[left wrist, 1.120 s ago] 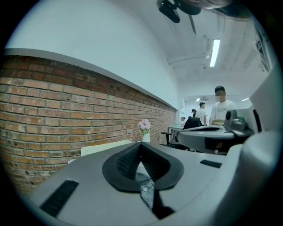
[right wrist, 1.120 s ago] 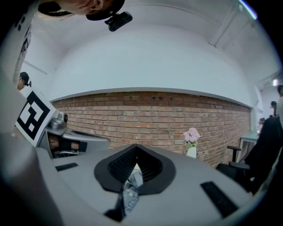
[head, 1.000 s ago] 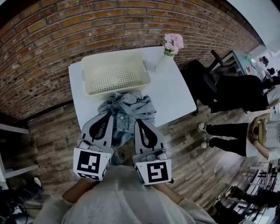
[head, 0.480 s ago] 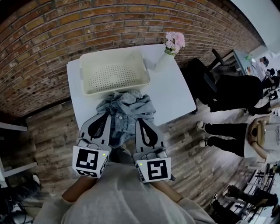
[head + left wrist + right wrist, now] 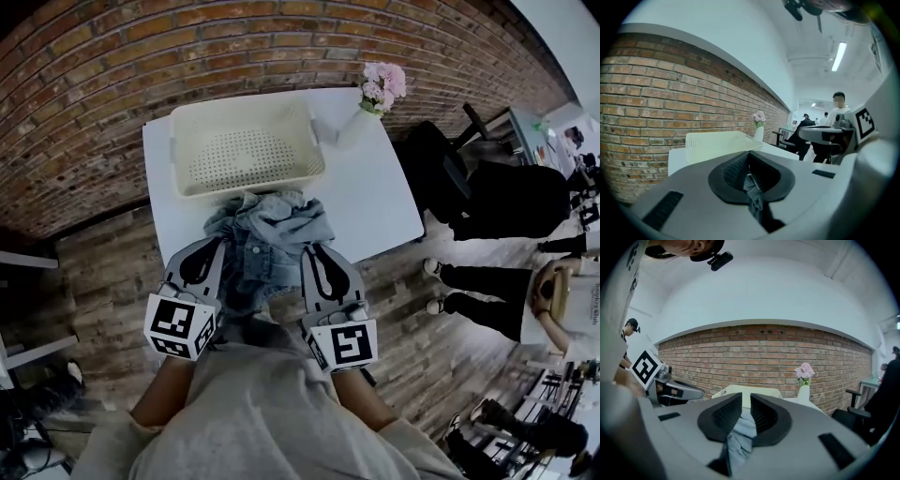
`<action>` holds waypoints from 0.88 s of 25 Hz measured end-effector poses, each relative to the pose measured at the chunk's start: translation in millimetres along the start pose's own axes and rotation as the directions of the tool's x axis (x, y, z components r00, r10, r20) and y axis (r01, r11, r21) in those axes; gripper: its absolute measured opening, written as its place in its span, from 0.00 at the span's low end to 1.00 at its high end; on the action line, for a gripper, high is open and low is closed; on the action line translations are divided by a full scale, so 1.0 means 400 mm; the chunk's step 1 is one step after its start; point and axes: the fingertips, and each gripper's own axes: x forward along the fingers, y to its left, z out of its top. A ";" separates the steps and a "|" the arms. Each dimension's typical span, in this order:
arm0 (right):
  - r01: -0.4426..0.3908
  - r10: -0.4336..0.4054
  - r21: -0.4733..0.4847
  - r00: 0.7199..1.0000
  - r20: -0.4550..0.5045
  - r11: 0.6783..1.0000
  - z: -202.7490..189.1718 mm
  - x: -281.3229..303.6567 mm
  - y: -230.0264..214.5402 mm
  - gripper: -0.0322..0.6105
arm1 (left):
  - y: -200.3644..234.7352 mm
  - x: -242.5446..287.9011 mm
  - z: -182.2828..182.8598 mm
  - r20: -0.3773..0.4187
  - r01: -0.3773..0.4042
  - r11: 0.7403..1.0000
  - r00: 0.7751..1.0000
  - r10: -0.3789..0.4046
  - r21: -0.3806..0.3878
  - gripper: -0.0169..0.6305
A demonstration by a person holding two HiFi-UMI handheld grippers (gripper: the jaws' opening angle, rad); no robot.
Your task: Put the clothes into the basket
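Lower left of the head view: left gripper (image 5: 208, 246), jaws pressed together on a dark fold of the denim jacket (image 5: 269, 232), the cloth pinched deep between the black pads and trailing down out of them. Lower middle, just to its right: right gripper (image 5: 315, 249), jaws just now easing apart, a thicker bunch of pale blue denim between them and touching both pads. Behind each gripper, a cube with square black-and-white markers, and behind those the grey sleeves of the person holding them.

Between the two grippers, at centre frame, the jacket in a rumpled heap on the near edge of the white table (image 5: 380, 202), part of it hanging over that edge toward the person. Far side of the heap right up against the near wall of the cream laundry basket (image 5: 180, 161) — outside it, not in it. Basket upright at upper centre of the frame, on the table's far half, its perforated bottom in plain sight.

Upper right of the table, beside the basket's right corner, a white vase of pink flowers (image 5: 383, 82). Beyond, a red brick wall (image 5: 187, 42) across the top of the frame; wood plank floor (image 5: 103, 272) at left. At right edge, well apart from the table, a dark office chair (image 5: 433, 169) and several people, seated and standing.
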 end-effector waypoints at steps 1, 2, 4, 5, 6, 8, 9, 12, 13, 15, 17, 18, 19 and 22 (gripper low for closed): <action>-0.009 0.009 -0.001 1.000 -0.011 1.000 -0.012 0.005 -0.006 0.14 | 0.007 0.005 -0.012 -0.012 0.004 1.000 1.000 -0.004 -0.005 0.03; -0.016 0.016 0.001 1.000 -0.020 1.000 -0.025 0.009 -0.012 0.17 | 0.015 0.011 -0.023 -0.023 0.008 1.000 1.000 -0.008 -0.009 0.03; -0.029 0.029 0.019 0.999 -0.033 0.999 -0.055 0.019 -0.024 0.21 | 0.030 0.024 -0.046 -0.046 0.016 1.000 0.999 -0.017 -0.023 0.07; -0.034 0.036 0.035 0.998 -0.042 0.999 -0.073 0.023 -0.030 0.23 | 0.036 0.030 -0.058 -0.058 0.020 0.999 0.998 -0.022 -0.035 0.16; -0.040 0.043 0.052 0.997 -0.056 0.998 -0.091 0.028 -0.036 0.28 | 0.041 0.037 -0.070 -0.069 0.025 0.999 0.997 -0.029 -0.047 0.25; -0.046 0.053 0.071 0.994 -0.097 0.996 -0.129 0.036 -0.053 0.37 | 0.048 0.049 -0.095 -0.099 0.035 0.998 0.994 -0.041 -0.059 0.32; -0.047 0.056 0.074 0.991 -0.120 0.996 -0.147 0.041 -0.063 0.41 | 0.050 0.054 -0.109 -0.117 0.040 0.997 0.992 -0.047 -0.061 0.37; -0.064 0.080 0.099 0.982 -0.173 0.993 -0.194 0.053 -0.093 0.56 | 0.058 0.068 -0.157 -0.184 0.047 0.997 0.981 -0.057 -0.058 0.54; -0.075 0.095 0.112 0.977 -0.188 0.991 -0.206 0.058 -0.101 0.62 | 0.062 0.073 -0.173 -0.207 0.045 0.998 0.977 -0.055 -0.053 0.58; -0.100 0.125 0.120 0.967 -0.221 0.988 -0.228 0.069 -0.110 0.73 | 0.070 0.082 -0.202 -0.246 0.038 0.998 0.968 -0.050 -0.053 0.67; -0.122 0.144 0.096 0.954 -0.263 0.988 -0.252 0.079 -0.114 0.80 | 0.073 0.091 -0.222 -0.271 0.040 0.996 0.961 -0.059 -0.077 0.74; -0.132 0.151 0.086 0.946 -0.286 0.988 -0.266 0.084 -0.115 0.83 | 0.072 0.095 -0.232 -0.283 0.042 0.995 0.957 -0.066 -0.091 0.76; -0.139 0.159 0.083 0.938 -0.308 0.987 -0.281 0.089 -0.117 0.85 | 0.071 0.099 -0.243 -0.297 0.045 0.994 0.952 -0.073 -0.103 0.79; -0.156 0.187 0.112 0.908 -0.376 0.981 -0.336 0.100 -0.121 0.90 | 0.063 0.112 -0.280 -0.347 0.053 0.990 0.933 -0.097 -0.134 0.87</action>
